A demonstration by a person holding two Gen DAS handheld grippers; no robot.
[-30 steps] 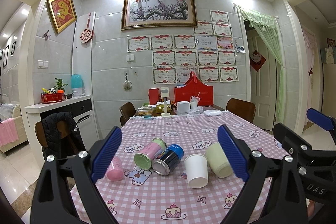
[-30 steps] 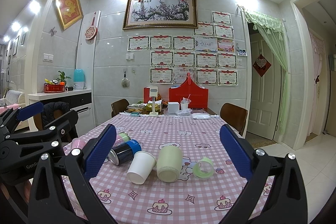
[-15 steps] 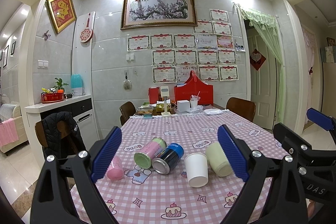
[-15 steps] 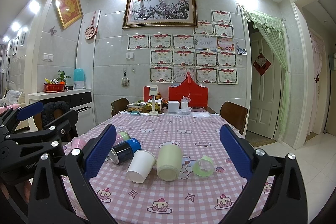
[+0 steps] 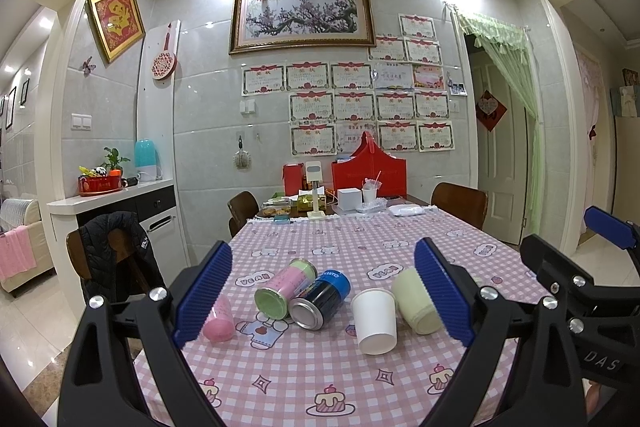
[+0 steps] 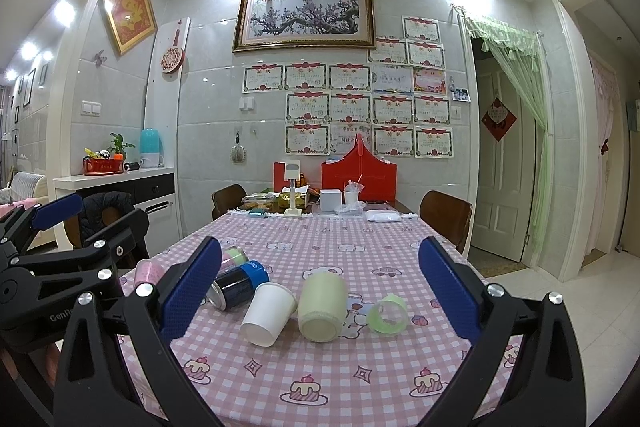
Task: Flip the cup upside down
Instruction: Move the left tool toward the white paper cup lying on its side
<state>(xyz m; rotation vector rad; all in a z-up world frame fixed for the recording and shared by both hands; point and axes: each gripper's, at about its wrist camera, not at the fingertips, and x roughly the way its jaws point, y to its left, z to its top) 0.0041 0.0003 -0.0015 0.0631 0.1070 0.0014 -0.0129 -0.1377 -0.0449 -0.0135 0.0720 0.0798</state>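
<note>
A white paper cup [image 5: 375, 319] [image 6: 267, 313] lies on its side on the pink checked tablecloth. Beside it lies a pale yellow-green cup [image 5: 414, 305] [image 6: 322, 307] on its side. A small pink cup [image 5: 219, 319] [image 6: 147, 273] sits at the table's left edge. My left gripper [image 5: 324, 295] is open and empty, above the table's near edge, apart from the cups. My right gripper [image 6: 320, 297] is open and empty, to the right of the left one, also short of the cups.
A pink-green can [image 5: 286, 287] and a dark blue can [image 5: 320, 301] lie left of the white cup. A green tape roll [image 6: 387, 314] lies at the right. Boxes and a red basket [image 6: 359, 175] stand at the far end. Chairs [image 6: 445, 217] flank the table.
</note>
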